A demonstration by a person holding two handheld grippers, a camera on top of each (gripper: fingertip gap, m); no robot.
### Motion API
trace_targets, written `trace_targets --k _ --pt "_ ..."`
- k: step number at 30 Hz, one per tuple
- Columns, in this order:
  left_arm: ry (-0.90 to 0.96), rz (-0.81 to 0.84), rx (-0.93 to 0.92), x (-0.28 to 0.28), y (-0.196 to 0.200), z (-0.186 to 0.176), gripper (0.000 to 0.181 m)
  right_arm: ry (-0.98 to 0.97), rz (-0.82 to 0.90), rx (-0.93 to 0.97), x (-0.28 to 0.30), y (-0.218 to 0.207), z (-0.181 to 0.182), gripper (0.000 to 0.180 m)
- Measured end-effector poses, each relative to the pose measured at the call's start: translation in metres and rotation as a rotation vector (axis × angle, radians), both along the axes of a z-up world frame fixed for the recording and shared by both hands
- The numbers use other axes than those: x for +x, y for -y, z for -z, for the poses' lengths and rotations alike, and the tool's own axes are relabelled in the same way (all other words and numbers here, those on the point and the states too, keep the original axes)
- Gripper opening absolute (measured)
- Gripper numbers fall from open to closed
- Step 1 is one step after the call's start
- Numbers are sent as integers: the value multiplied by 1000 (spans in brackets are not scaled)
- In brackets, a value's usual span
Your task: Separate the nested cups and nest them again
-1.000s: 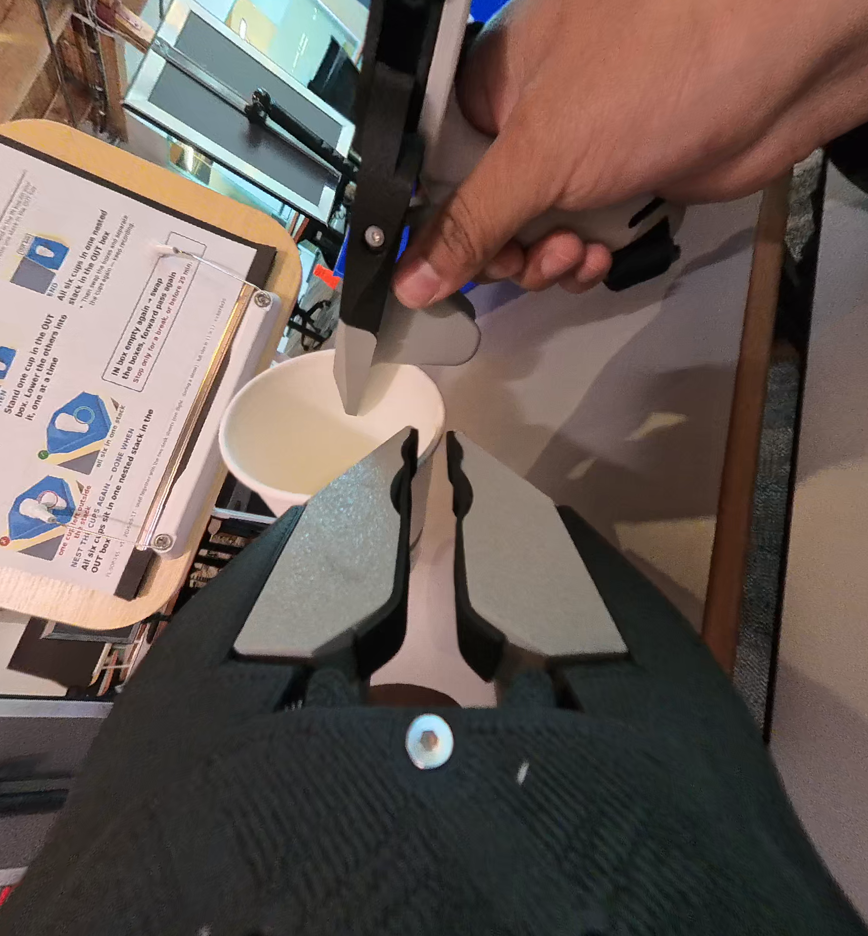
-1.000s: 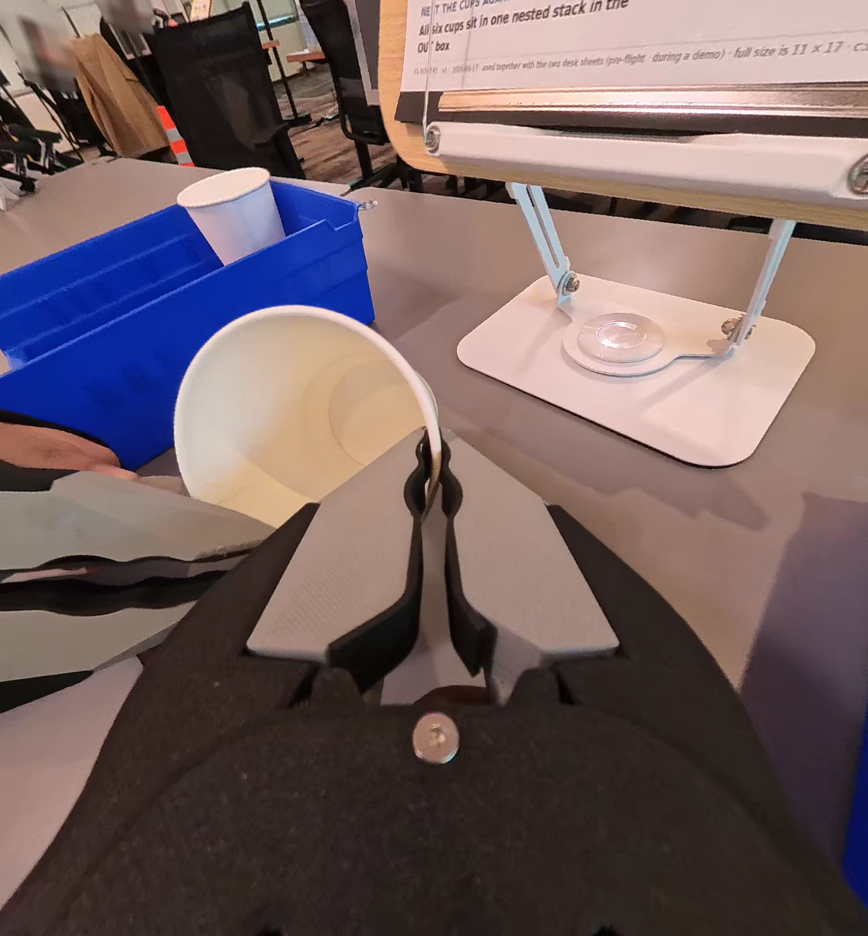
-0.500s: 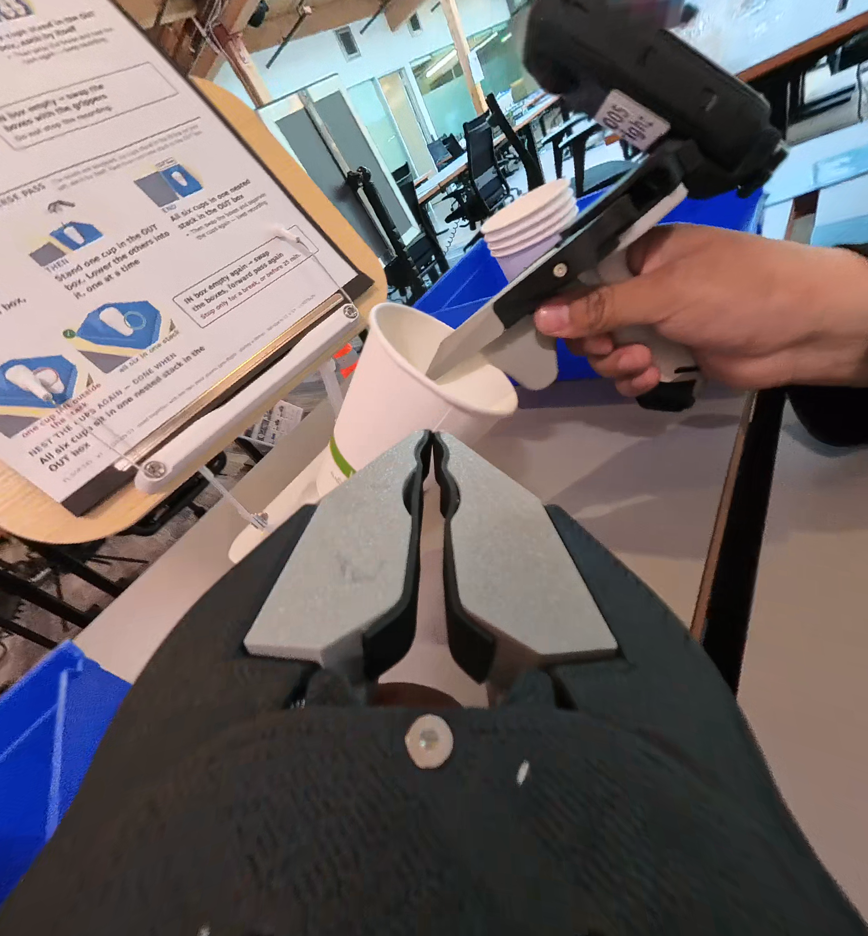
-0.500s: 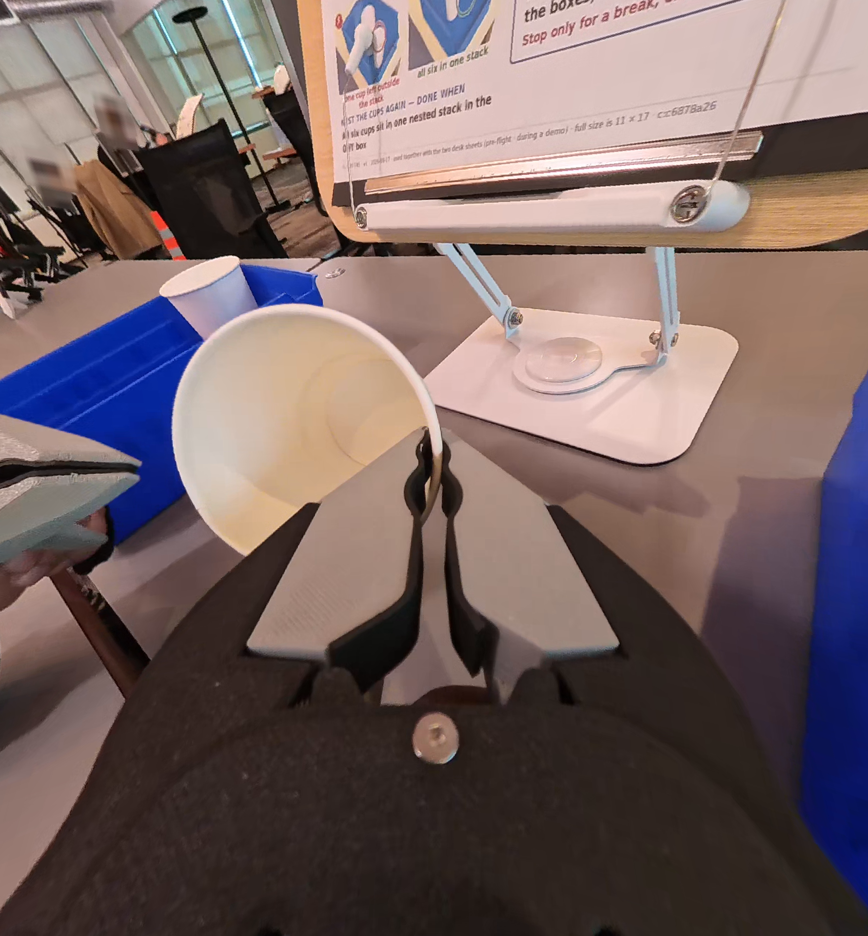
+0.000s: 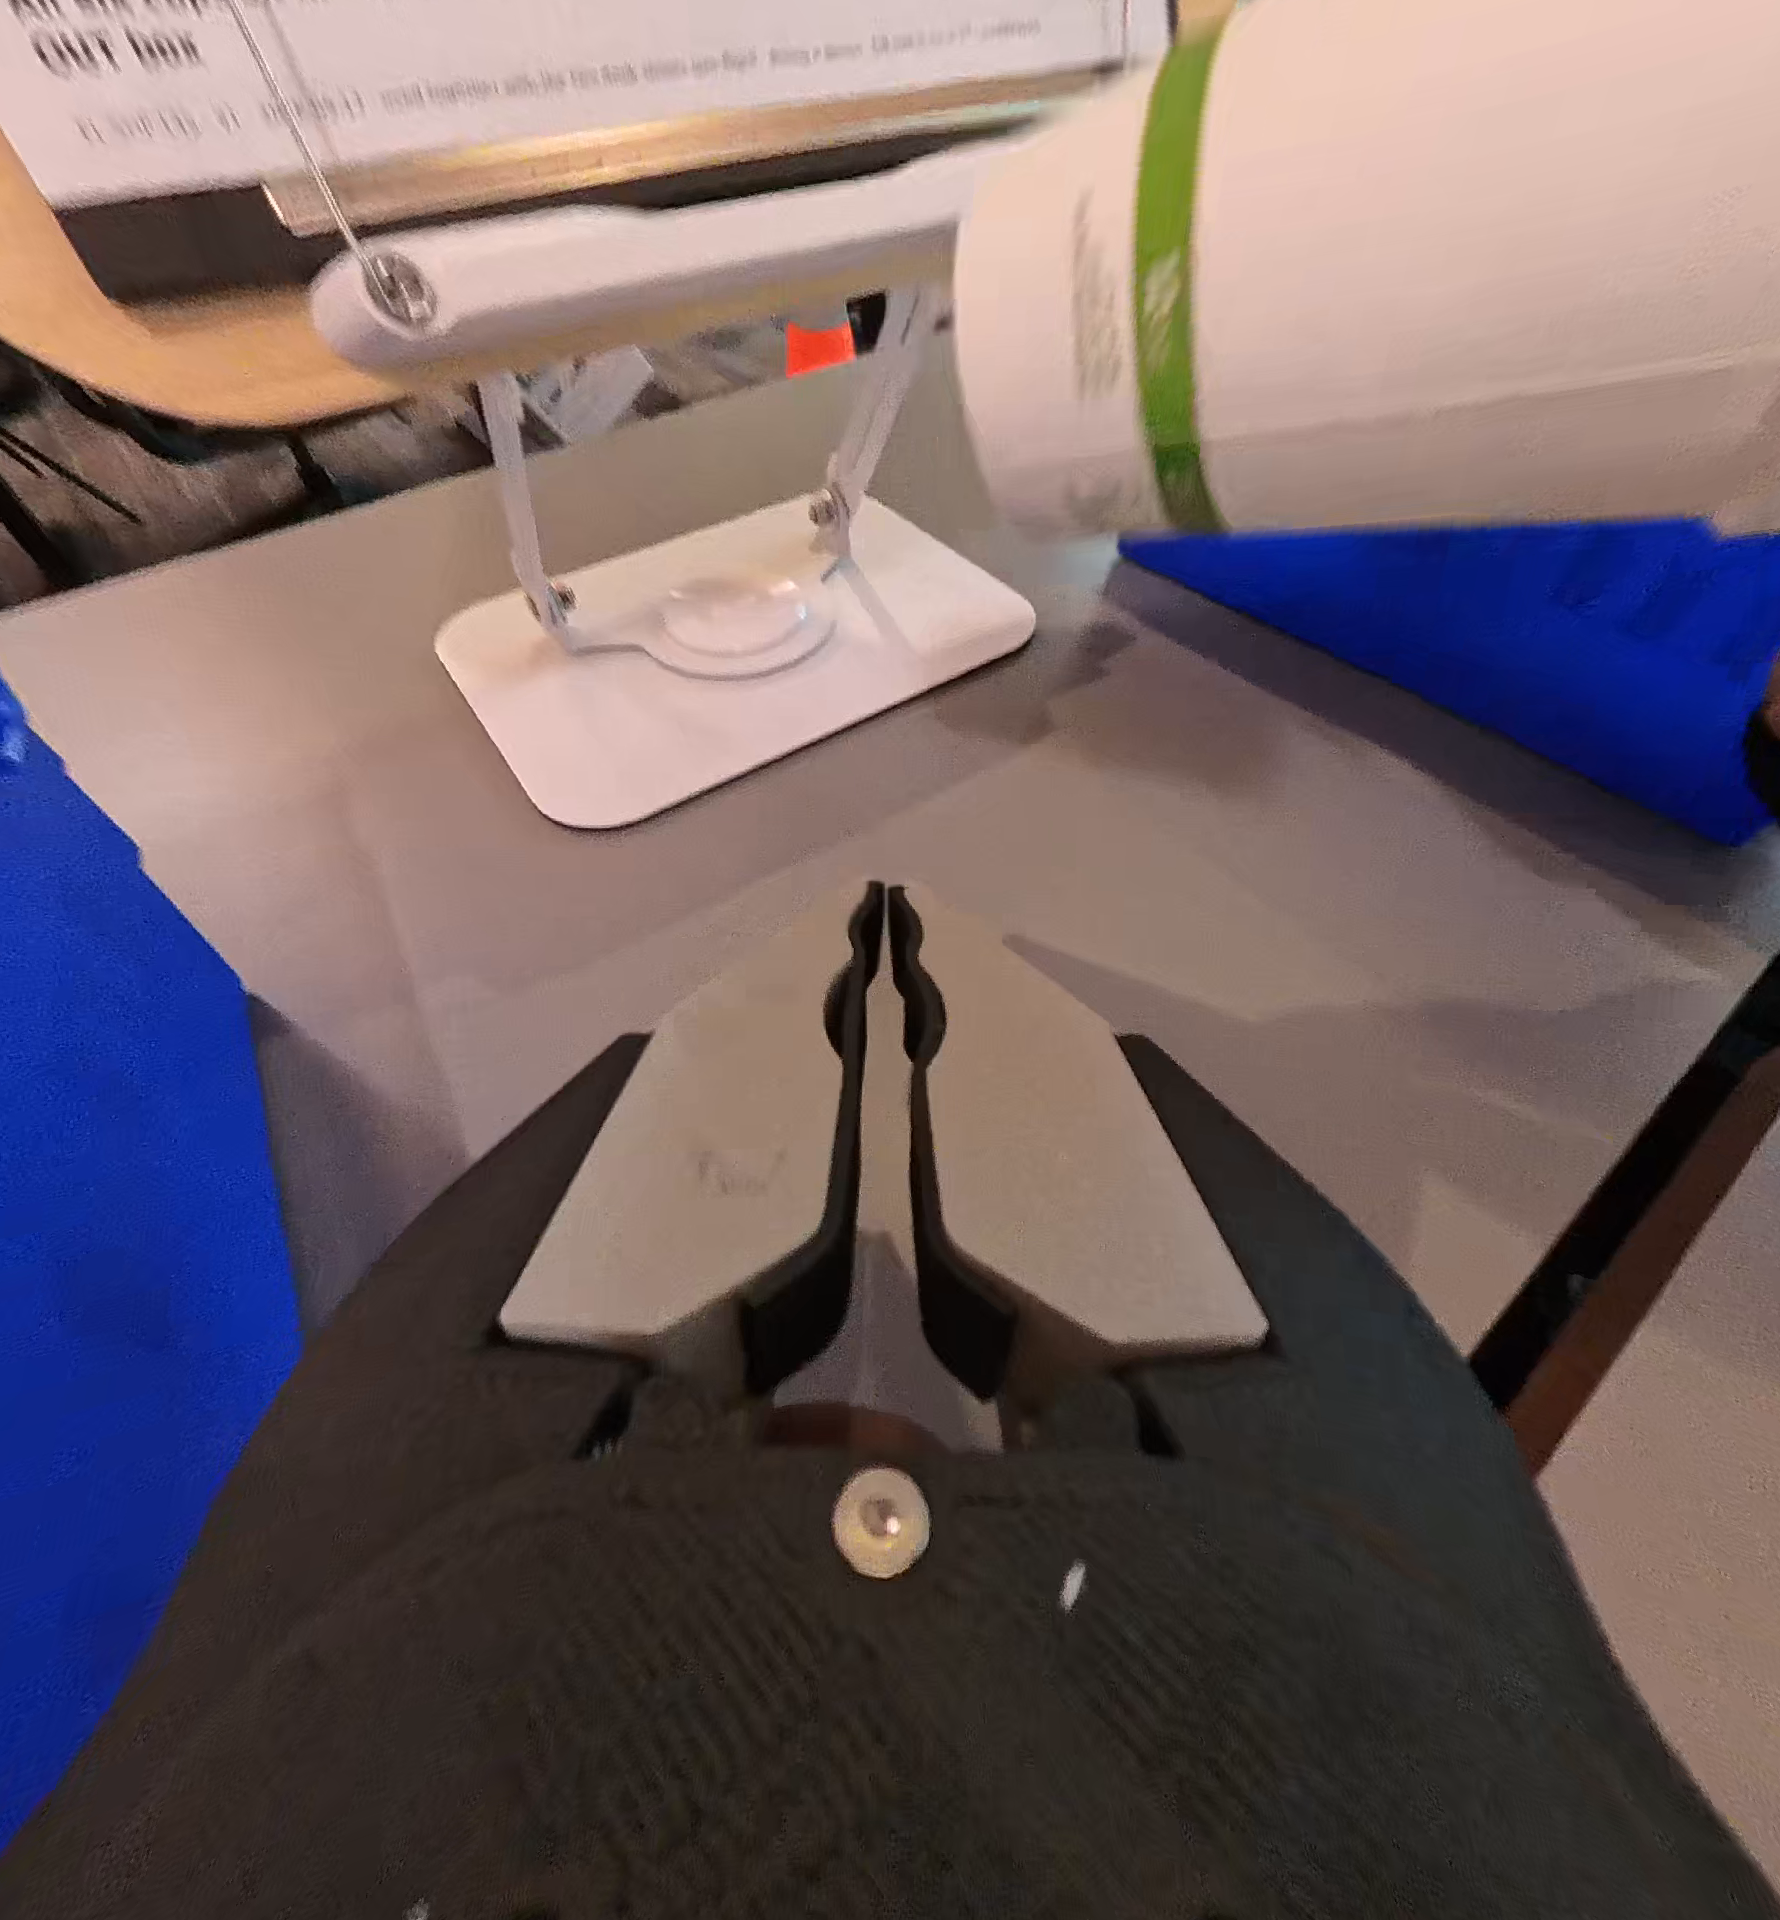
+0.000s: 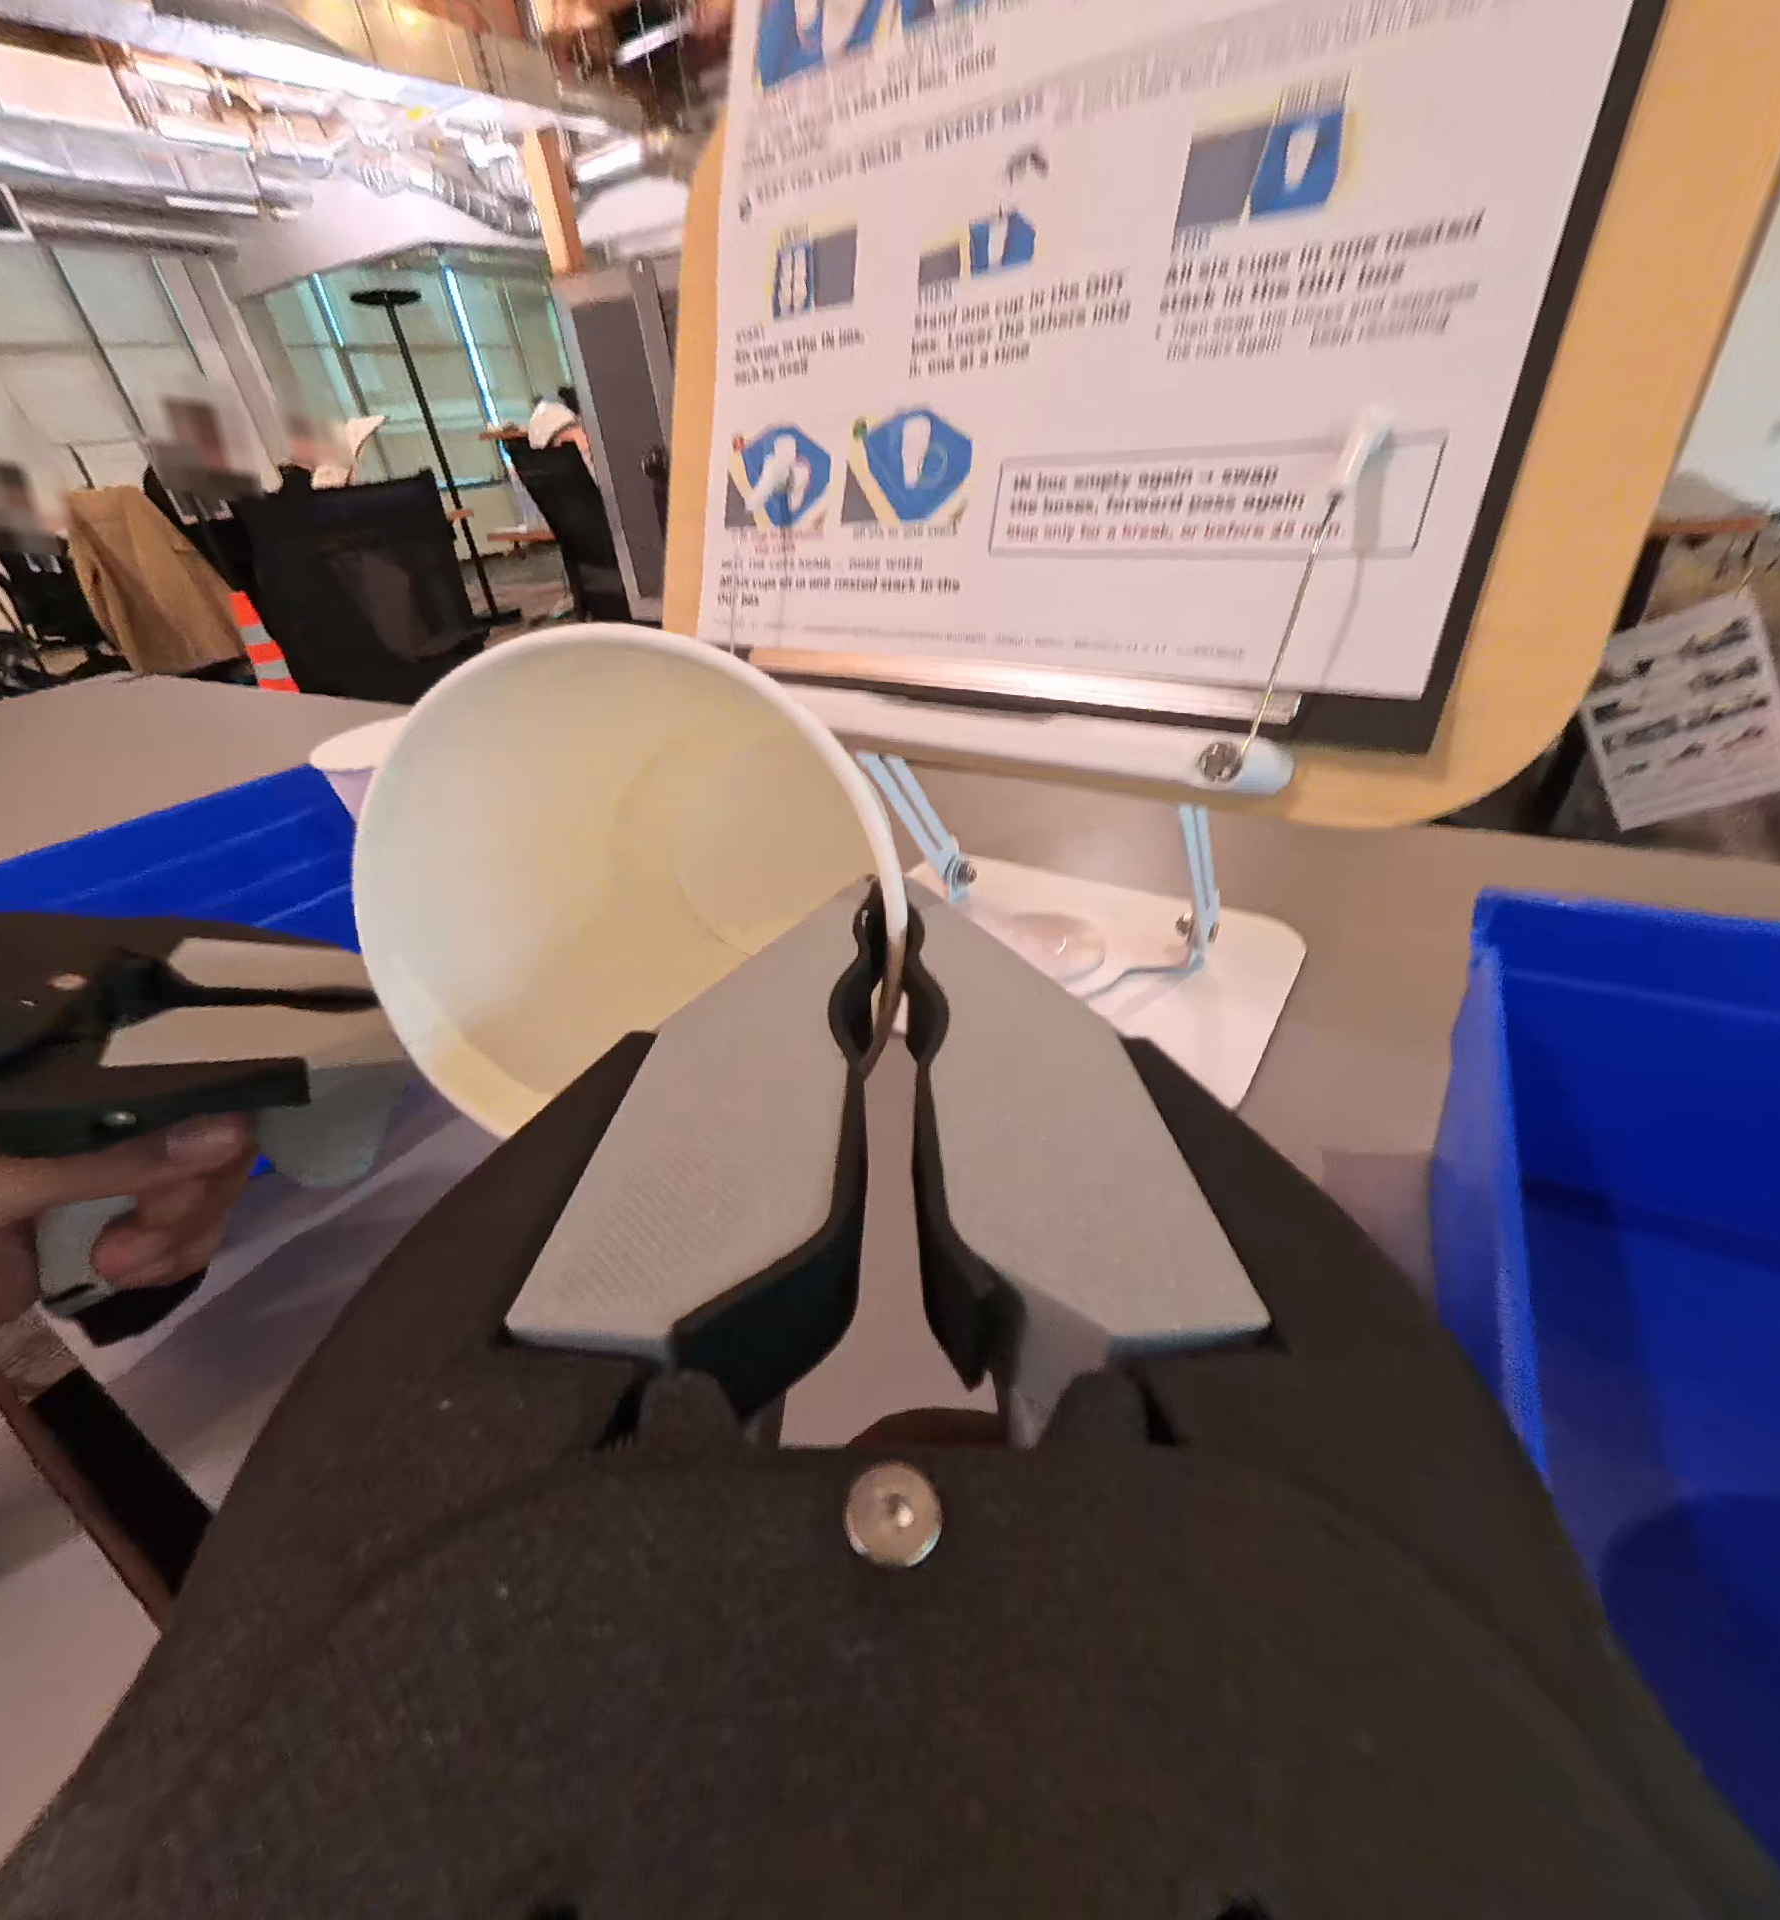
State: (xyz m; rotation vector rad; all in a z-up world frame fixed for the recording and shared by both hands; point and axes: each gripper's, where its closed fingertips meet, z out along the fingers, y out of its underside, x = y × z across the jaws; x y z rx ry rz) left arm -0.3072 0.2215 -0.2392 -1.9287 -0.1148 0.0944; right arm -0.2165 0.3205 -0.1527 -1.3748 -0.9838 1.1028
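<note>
My right gripper point(image 6: 888, 920) is shut on the rim of a white paper cup point(image 6: 595, 852), held in the air with its open mouth tilted toward the camera. The same cup point(image 5: 1437, 270), with a green band near its base, fills the upper right of the left wrist view, lying sideways in the air. My left gripper point(image 5: 884, 896) is shut and empty above the grey table point(image 5: 1229, 883). It also shows in the right wrist view point(image 6: 346, 1003), left of the cup and apart from it. Another white cup point(image 6: 346, 753) peeks out behind the held one, in the left blue bin point(image 6: 138, 862).
A tilted instruction board on a white stand point(image 6: 1156, 956) stands at the back middle of the table; its base point(image 5: 730, 655) shows in the left wrist view. Blue bins sit at the left point(image 5: 86, 1143) and right point(image 5: 1488, 634), point(image 6: 1644, 1195). The table edge point(image 5: 1675, 1174) is at right. Spacing between my two grippers at the tips: around 15 cm.
My left gripper has come away from the cup and swung down and left, shut and empty. My right gripper has lifted the cup and carried it to the right, toward the right bin.
</note>
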Motion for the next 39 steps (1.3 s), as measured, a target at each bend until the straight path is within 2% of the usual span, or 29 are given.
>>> trace_targets --k 7,15,28,39 --pt "48 -30 -98 -3 -2 21 11 -180 63 65 29 -6 -43 0" --pt "17 -47 -136 -5 -2 27 11 -356 197 104 78 -31 -85 0" --pt "1 -42 -146 -4 -3 29 14 -509 366 60 144 -81 -110 0" --pt "-6 -41 -150 -5 -3 29 14 -572 513 48 195 -118 -115 0"
